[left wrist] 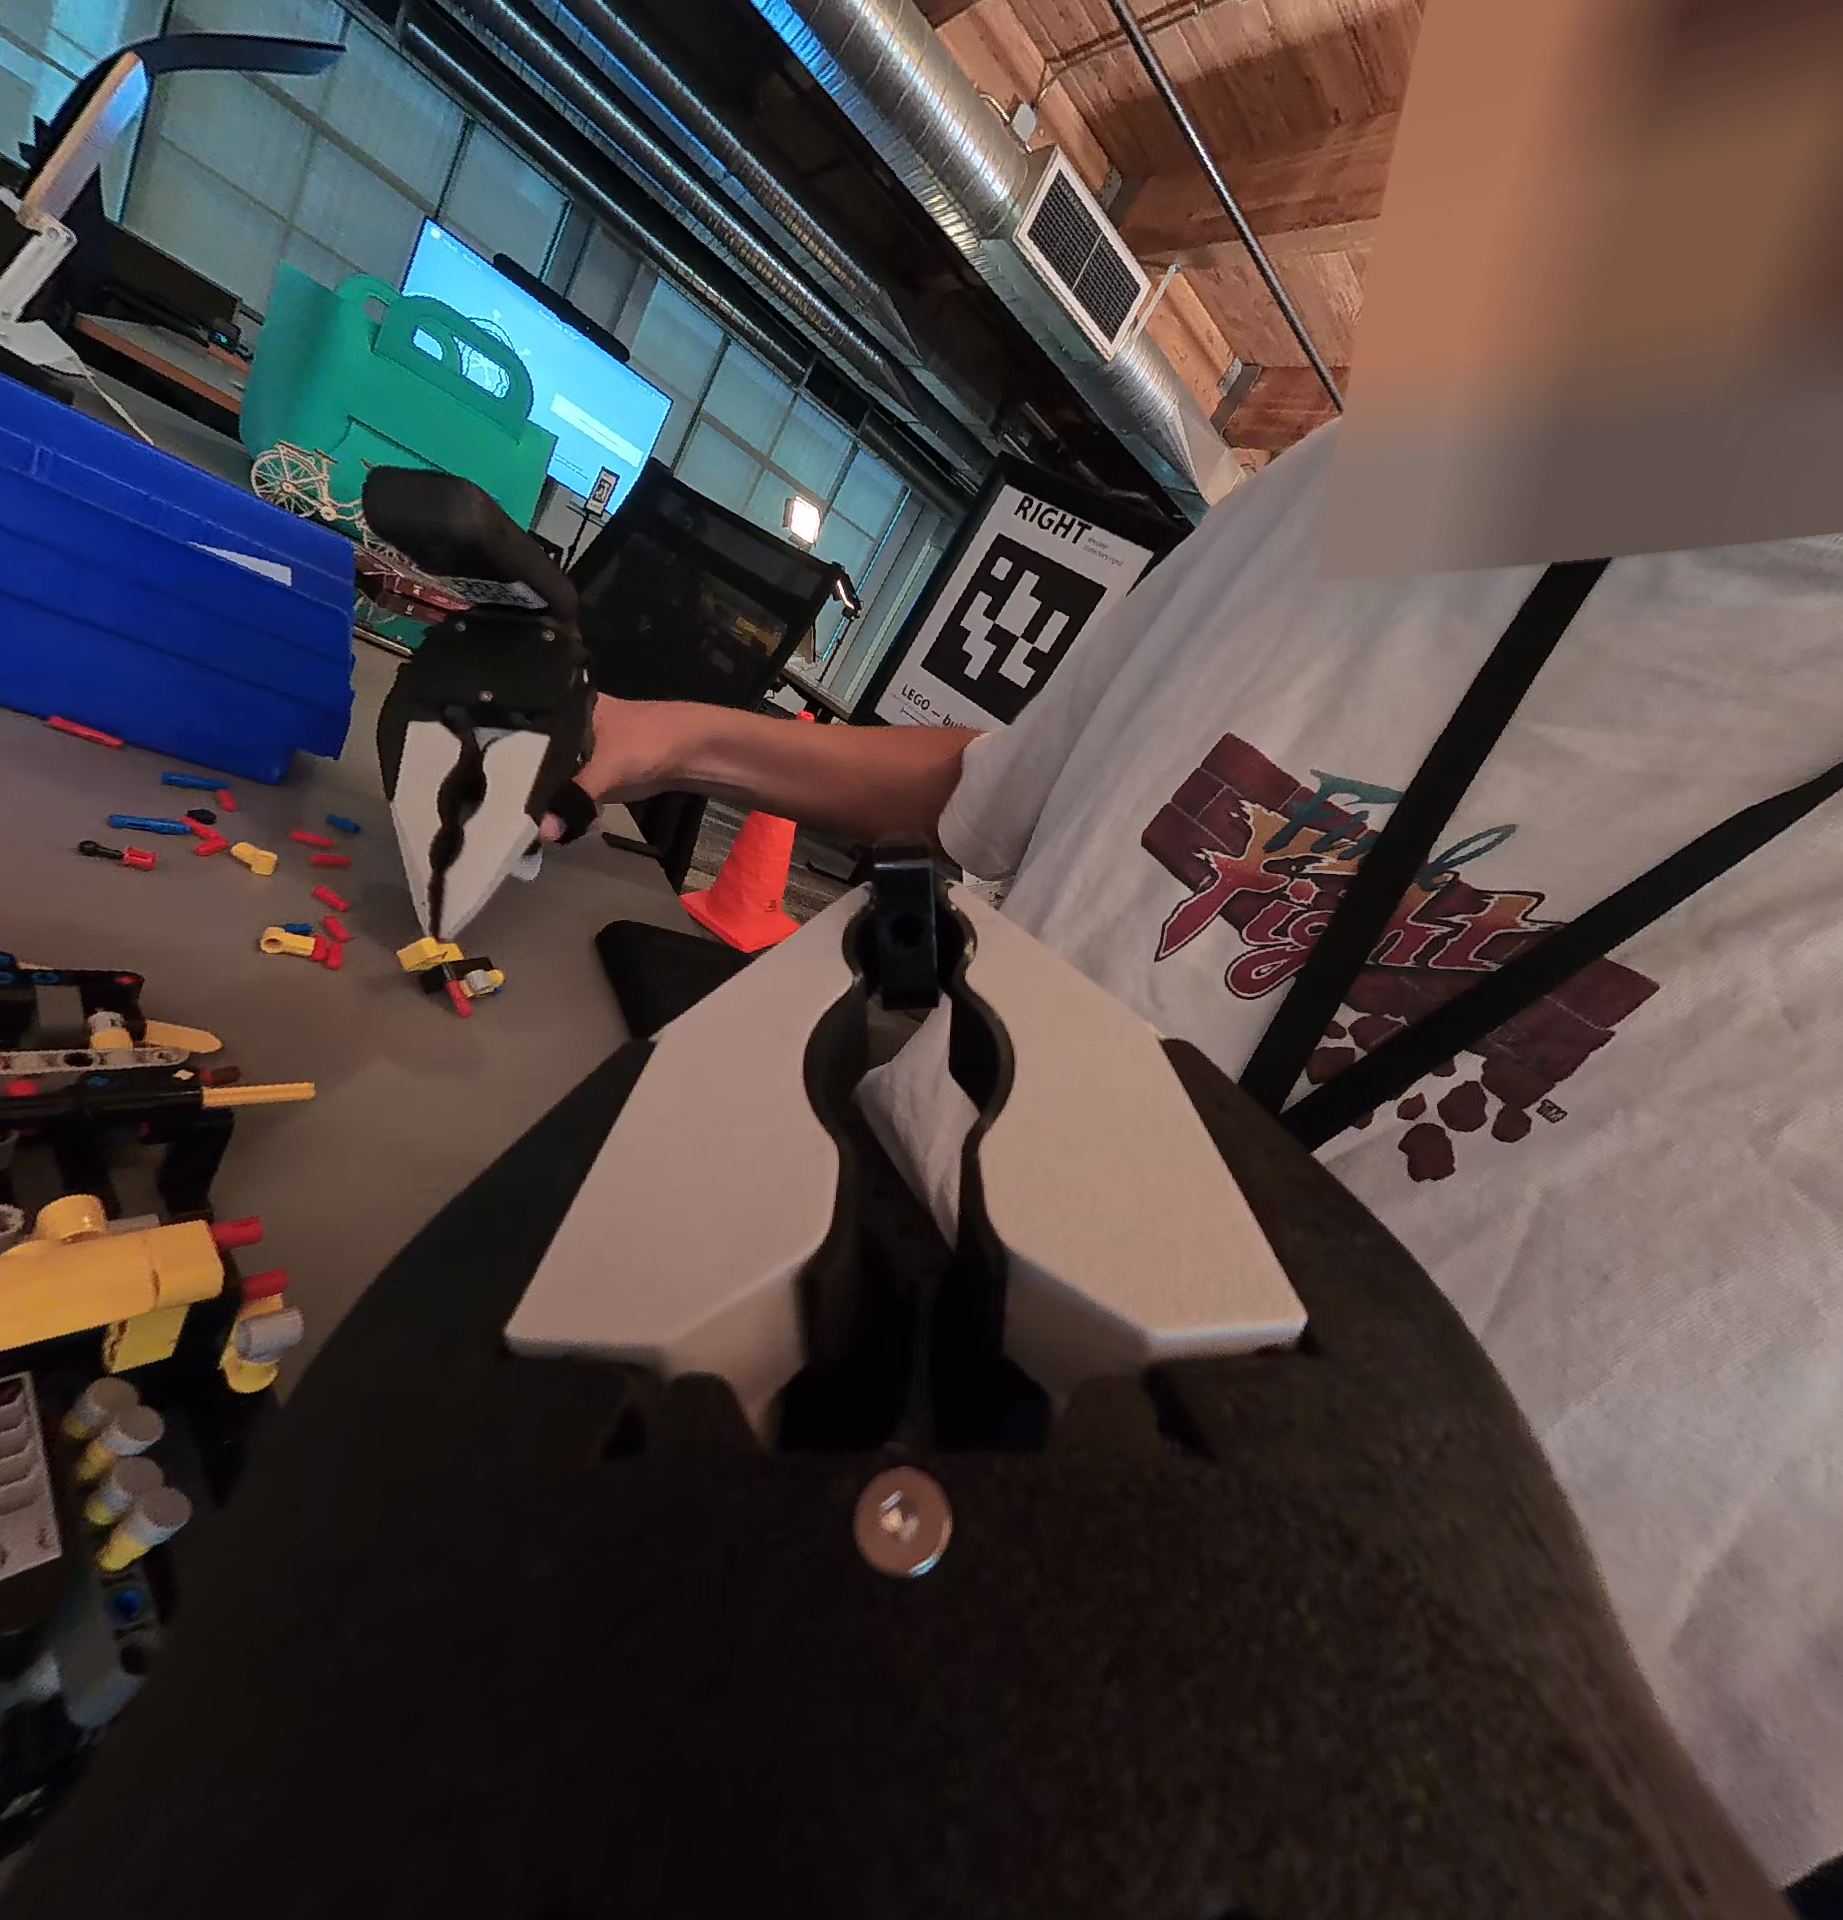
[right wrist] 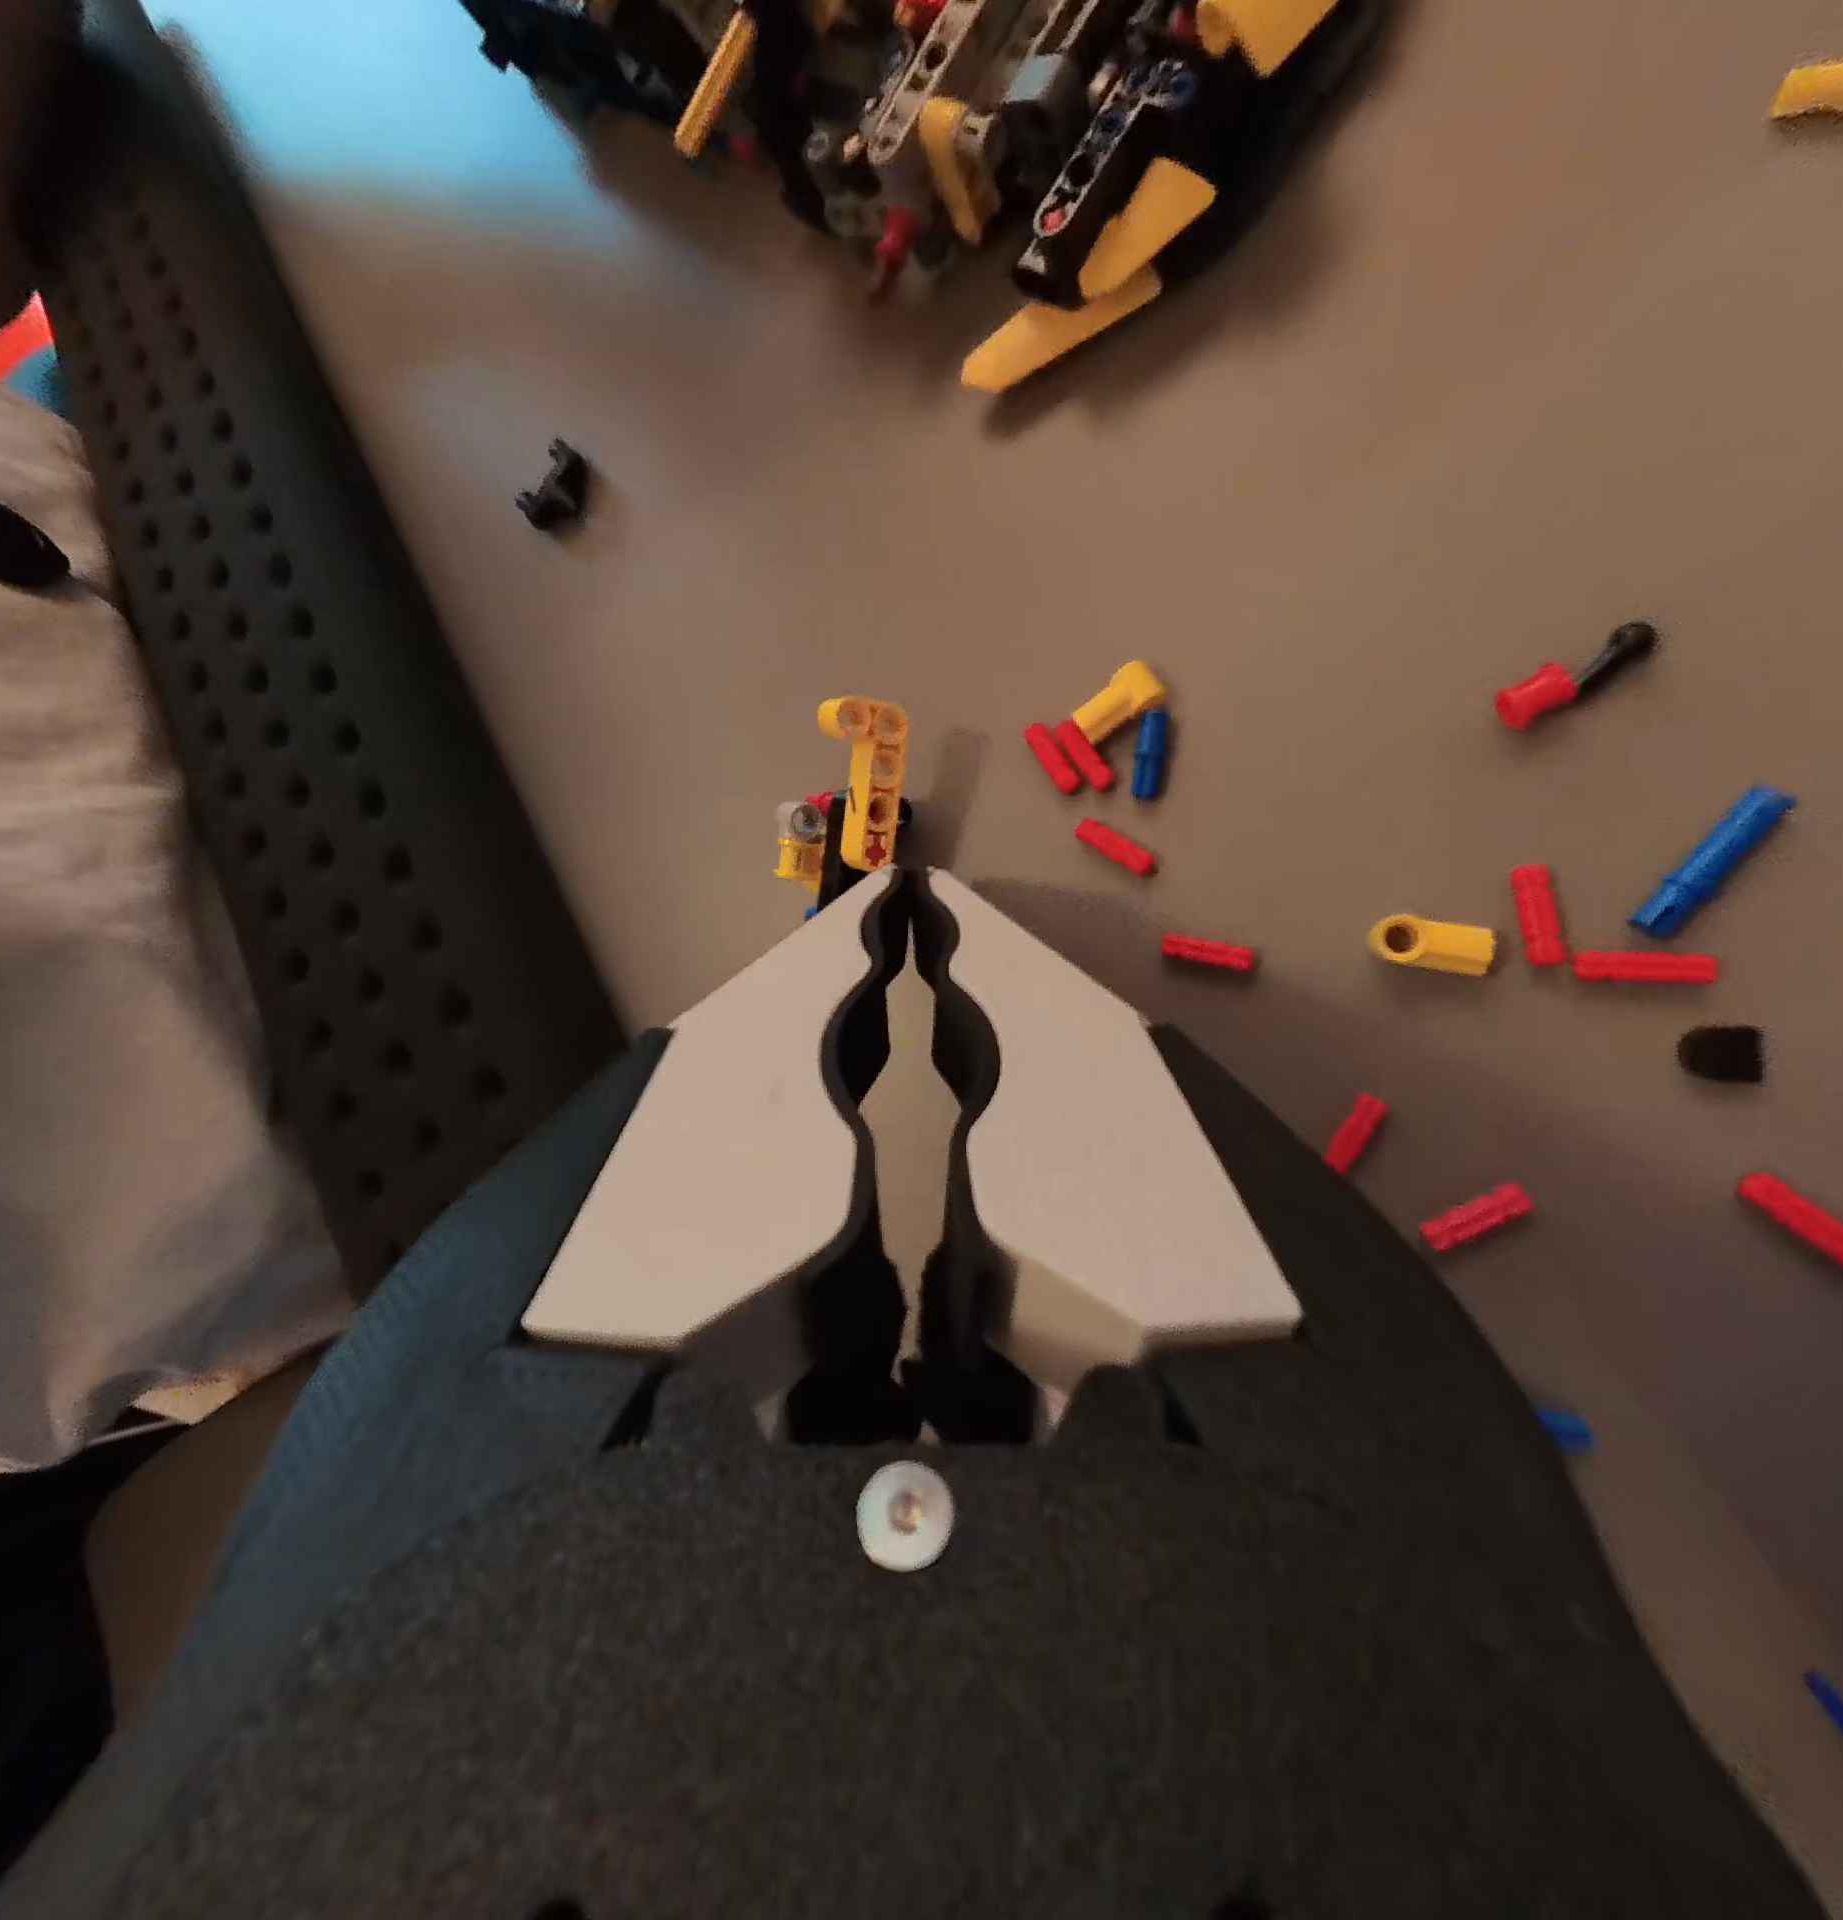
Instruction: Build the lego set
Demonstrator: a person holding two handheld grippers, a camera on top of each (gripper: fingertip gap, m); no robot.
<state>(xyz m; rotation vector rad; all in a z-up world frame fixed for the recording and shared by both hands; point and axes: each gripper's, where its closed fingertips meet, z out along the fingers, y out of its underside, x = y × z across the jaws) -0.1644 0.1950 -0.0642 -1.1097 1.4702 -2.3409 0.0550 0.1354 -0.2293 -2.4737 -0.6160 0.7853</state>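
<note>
My left gripper (left wrist: 904,966) is shut on a small black Lego piece (left wrist: 904,940) and holds it up in the air in front of a person's white shirt. My right gripper (right wrist: 909,878) is shut, its tips down on the table right at the near end of a yellow L-shaped beam (right wrist: 867,774). That beam belongs to a small yellow, black and red sub-assembly (left wrist: 449,966). No part shows between the right pads. The right gripper also shows in the left wrist view (left wrist: 434,928), tip on that sub-assembly. The large yellow and black model (right wrist: 1000,135) sits farther off on the grey table (right wrist: 1312,520).
Loose red pins (right wrist: 1114,847), blue pins (right wrist: 1712,857) and yellow connectors (right wrist: 1431,943) lie scattered to the right. A small black piece (right wrist: 553,497) lies to the left, near a dark perforated panel (right wrist: 273,727). A blue bin (left wrist: 138,592) and an orange cone (left wrist: 751,878) stand behind. My right fingertips sit around 30 cm from my left ones. Left tips and right tips are each some 20 cm from the dark perforated panel (right wrist: 273,727).
</note>
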